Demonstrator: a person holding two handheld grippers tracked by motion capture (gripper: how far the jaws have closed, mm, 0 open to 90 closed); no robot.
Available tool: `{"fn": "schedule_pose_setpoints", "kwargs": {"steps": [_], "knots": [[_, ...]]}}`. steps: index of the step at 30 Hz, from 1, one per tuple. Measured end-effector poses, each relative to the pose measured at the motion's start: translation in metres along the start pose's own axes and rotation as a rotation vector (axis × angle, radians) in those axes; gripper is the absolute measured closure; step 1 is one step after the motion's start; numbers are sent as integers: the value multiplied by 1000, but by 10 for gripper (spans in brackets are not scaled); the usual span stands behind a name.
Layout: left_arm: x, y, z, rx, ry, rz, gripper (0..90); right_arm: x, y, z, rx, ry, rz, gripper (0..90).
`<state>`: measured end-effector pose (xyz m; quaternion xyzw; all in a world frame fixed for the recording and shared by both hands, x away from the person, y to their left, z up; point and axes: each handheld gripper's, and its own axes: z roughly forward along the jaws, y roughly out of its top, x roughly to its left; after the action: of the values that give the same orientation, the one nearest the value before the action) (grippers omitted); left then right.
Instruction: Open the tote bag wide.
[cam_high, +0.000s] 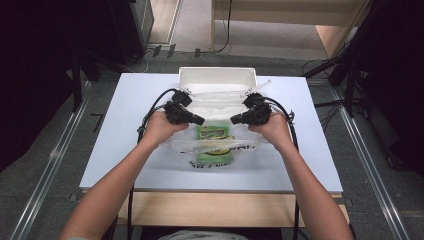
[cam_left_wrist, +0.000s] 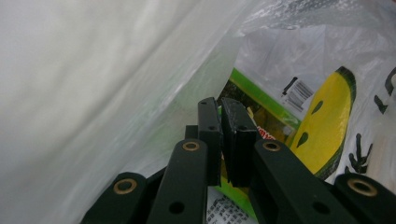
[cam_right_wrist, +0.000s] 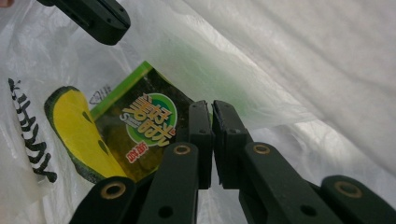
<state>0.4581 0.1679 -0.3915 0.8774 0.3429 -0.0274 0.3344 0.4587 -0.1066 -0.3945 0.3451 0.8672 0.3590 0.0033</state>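
A translucent plastic bag (cam_high: 220, 150) with black lettering and a yellow printed figure (cam_left_wrist: 327, 126) lies on the white table (cam_high: 135, 100). Inside it sits a green snack packet (cam_high: 214, 132), which I also see through the film in both gripper views (cam_left_wrist: 261, 95) (cam_right_wrist: 144, 121). My left gripper (cam_high: 202, 120) is at the left side of the bag's mouth, its jaws shut (cam_left_wrist: 219, 105) with the thin bag film (cam_left_wrist: 116, 93) pinched between them. My right gripper (cam_high: 233, 120) holds the right side the same way, its jaws shut (cam_right_wrist: 209, 106) on the film (cam_right_wrist: 303, 60). The left gripper's body (cam_right_wrist: 93, 16) appears at the top left of the right gripper view.
A white open box (cam_high: 217, 77) stands just behind the bag at the table's far edge. Black cables trail from both grippers over the table's sides. Bare tabletop lies to the left and right of the hands. Dark stands flank the table on the floor.
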Motion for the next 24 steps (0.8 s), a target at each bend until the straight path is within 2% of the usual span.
{"fn": "schedule_pose_setpoints", "kwargs": {"steps": [4,9,12,14,19,24], "knots": [[5,-8,5,8,7,-16,876,-1,-5,5,-7,12,14,880],[10,-17,10,21,12,-19,876,-4,-11,13,14,12,26,880],[11,-22,12,24,19,-22,876,-5,-15,16,-6,14,30,880],[12,-25,13,26,16,-25,876,-5,-17,19,-1,19,35,880],[16,-35,16,41,23,-39,875,-5,-23,26,20,8,35,880],[17,-42,17,34,26,-42,873,-6,-28,30,8,-1,38,880]]}}
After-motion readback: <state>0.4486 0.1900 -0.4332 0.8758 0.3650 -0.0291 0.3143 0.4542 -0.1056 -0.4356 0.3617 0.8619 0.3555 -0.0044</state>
